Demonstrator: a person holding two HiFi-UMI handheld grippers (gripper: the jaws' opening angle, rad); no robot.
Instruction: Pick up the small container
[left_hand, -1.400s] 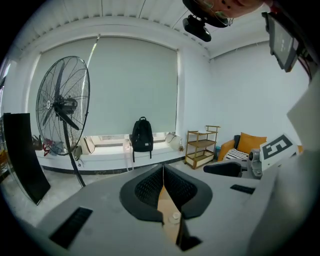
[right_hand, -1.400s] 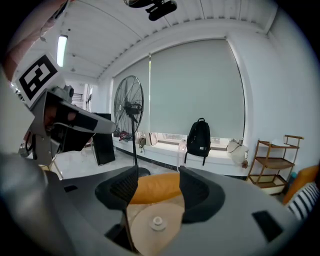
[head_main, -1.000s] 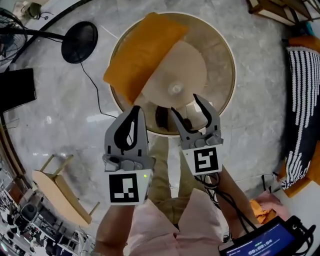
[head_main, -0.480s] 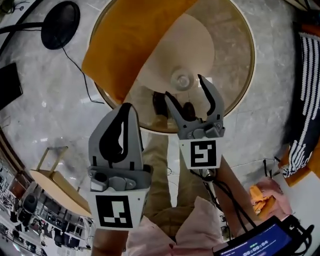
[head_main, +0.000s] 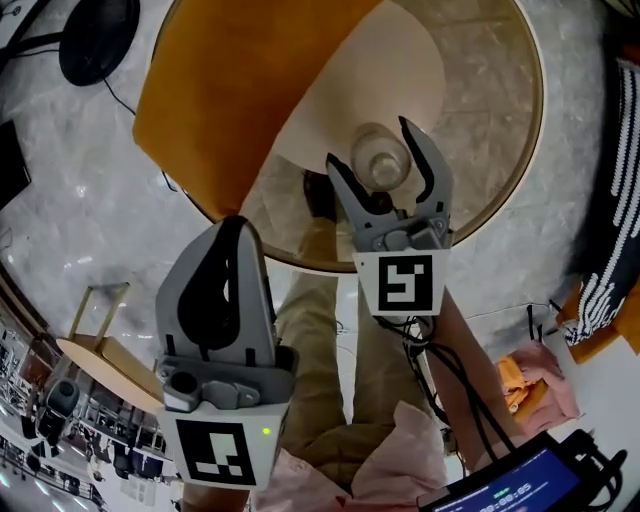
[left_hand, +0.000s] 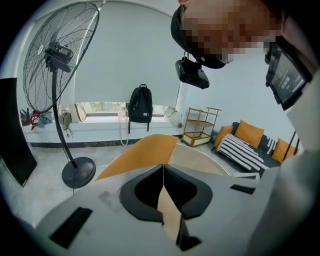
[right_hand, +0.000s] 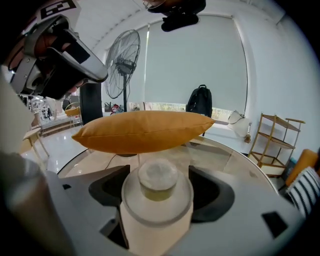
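Observation:
The small container, a clear jar with a round lid, stands on the round glass table over its cream pedestal. My right gripper is open, one finger on each side of the jar. In the right gripper view the container sits centred between the dark pads, with a gap on each side. My left gripper is shut on nothing, held low at the left and short of the table edge. In the left gripper view its jaws meet in a closed seam.
An orange cushion lies on the table's left half, close behind the jar. A fan base and cable sit on the marble floor at far left. Also around are a wooden stool lower left, a striped cushion right, and a tablet.
My right gripper has moved forward over the table until its open fingers flank the container. The left gripper has stayed shut and now sits lower and nearer the camera.

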